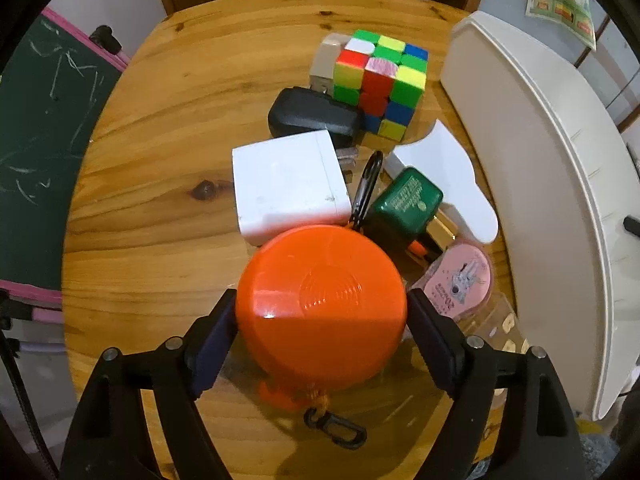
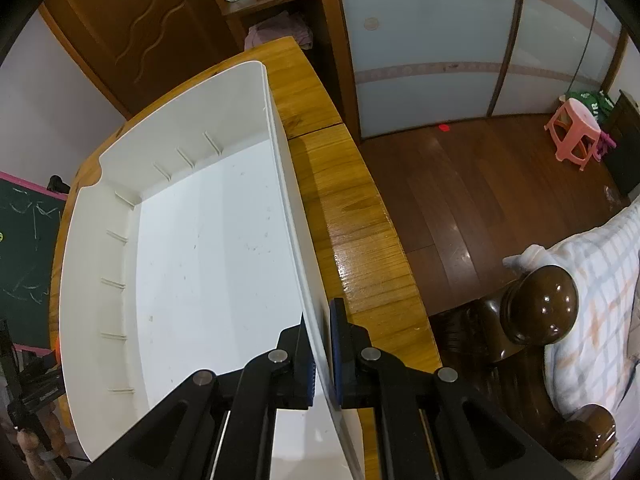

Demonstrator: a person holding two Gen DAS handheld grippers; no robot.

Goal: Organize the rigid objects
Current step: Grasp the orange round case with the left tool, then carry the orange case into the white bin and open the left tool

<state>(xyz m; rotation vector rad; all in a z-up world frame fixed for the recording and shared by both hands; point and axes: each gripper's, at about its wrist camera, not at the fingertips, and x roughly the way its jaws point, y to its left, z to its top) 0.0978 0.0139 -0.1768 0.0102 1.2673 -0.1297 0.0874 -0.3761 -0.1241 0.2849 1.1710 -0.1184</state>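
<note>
Left hand-held gripper (image 1: 322,326) clamps the orange round case (image 1: 320,308) just above the surface (image 1: 140,200), right hand-held gripper (image 2: 322,360) pinches the white bin (image 2: 296,240) wall — smooth curved shell could slip out, or its dangling clip (image 1: 336,430) snag the clutter.

Glossy orange plastic on the round case (image 1: 320,308), a faint ring pattern pressed into its face. Varnished wood, knotted and grained, on the surface (image 1: 160,184), shiny by the right wrist view. Smooth matt white plastic on the bin (image 2: 192,264) and the white charger (image 1: 288,184). Satin black plastic on the black adapter (image 1: 312,114). Glossy coloured tiles on the cube (image 1: 380,84). Polished wood flooring (image 2: 480,184).
</note>
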